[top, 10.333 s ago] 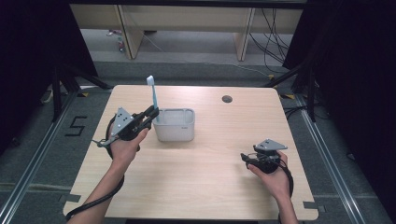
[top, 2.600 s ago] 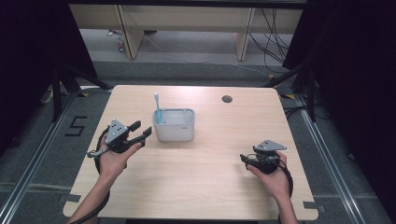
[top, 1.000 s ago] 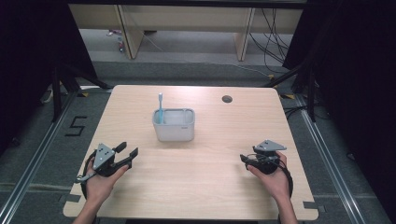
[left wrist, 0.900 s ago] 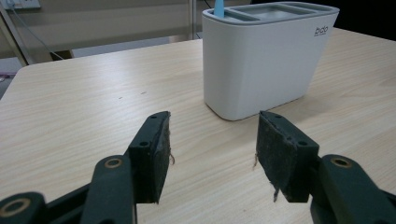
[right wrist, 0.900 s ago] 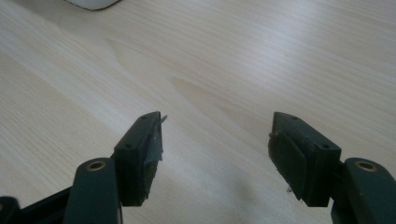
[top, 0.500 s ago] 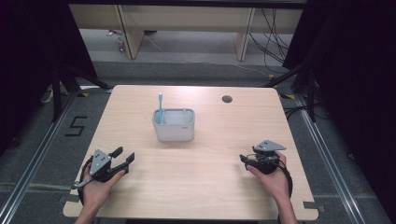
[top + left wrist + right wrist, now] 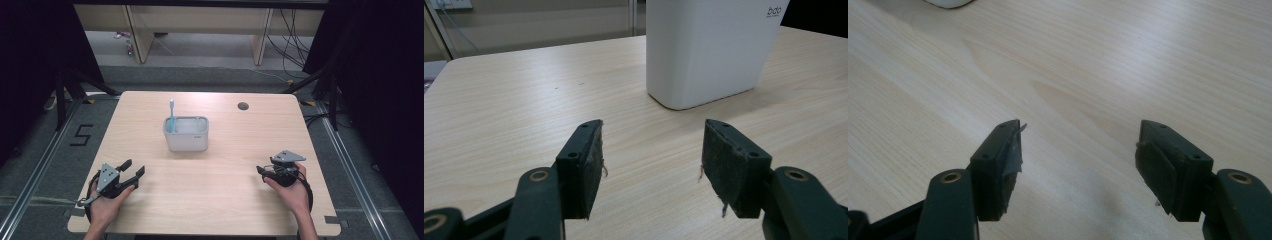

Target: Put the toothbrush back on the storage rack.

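A white rectangular holder (image 7: 186, 133) stands at the middle of the wooden table (image 7: 225, 200), and a light blue toothbrush (image 7: 171, 114) stands upright in its left end. The same holder (image 7: 711, 47) rises ahead in the left gripper view. My left gripper (image 7: 133, 168) rests near the table's front left, jaws open and empty, pointing toward the holder; its pads (image 7: 591, 165) stand wide apart over bare wood. My right gripper (image 7: 260, 170) rests at the front right, open and empty, with bare table between its pads (image 7: 1010, 160).
A small dark cable hole (image 7: 243, 106) sits in the table near the back right. Wooden furniture legs (image 7: 138, 35) and cables (image 7: 295, 45) stand on the floor beyond the table. A floor marking "5" (image 7: 80, 135) lies to the left.
The left gripper put the toothbrush into the holder, let go, and drew back to the front left of the table. The right gripper has stayed still.
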### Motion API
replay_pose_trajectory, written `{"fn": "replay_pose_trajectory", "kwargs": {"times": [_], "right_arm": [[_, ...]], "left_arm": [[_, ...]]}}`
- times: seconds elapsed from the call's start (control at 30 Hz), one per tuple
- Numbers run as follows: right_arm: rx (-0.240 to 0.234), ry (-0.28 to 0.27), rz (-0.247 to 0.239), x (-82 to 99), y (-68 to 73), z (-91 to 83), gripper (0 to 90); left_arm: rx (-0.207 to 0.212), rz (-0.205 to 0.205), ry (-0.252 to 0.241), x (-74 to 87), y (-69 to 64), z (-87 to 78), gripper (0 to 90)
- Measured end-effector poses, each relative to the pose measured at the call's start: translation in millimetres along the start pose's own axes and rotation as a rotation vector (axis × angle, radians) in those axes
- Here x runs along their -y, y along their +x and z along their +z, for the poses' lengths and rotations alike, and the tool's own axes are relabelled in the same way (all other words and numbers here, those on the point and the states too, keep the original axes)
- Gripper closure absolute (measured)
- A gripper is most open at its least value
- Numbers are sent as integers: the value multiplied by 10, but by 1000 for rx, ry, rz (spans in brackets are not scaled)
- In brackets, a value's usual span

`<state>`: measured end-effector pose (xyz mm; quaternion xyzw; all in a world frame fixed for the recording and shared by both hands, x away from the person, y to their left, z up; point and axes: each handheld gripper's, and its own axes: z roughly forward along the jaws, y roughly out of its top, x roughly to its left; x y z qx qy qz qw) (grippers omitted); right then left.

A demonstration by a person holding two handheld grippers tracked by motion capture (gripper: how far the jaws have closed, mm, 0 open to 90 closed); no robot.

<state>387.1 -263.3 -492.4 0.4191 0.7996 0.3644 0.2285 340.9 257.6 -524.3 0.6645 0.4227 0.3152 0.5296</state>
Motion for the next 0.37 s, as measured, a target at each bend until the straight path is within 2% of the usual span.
{"fn": "replay_pose_trajectory", "kwargs": {"times": [0.07,0.17,0.2,0.23,0.3,0.37], "right_arm": [[-7,0,-11,1,-5,9,357],[0,6,-2,4,5,10,357],[-1,6,-1,6,4,12,357],[-6,11,14,4,10,6,357],[1,-3,1,13,-1,19,357],[-5,12,22,11,4,3,357]], "left_arm": [[-9,-3,-5,2,-4,-5,410],[-32,0,-14,7,-21,-34,411],[-27,4,-39,15,-24,-26,410],[-32,3,-38,16,-36,-39,411],[-33,11,-51,21,-46,-40,411],[-38,13,-42,18,-55,-52,411]]}}
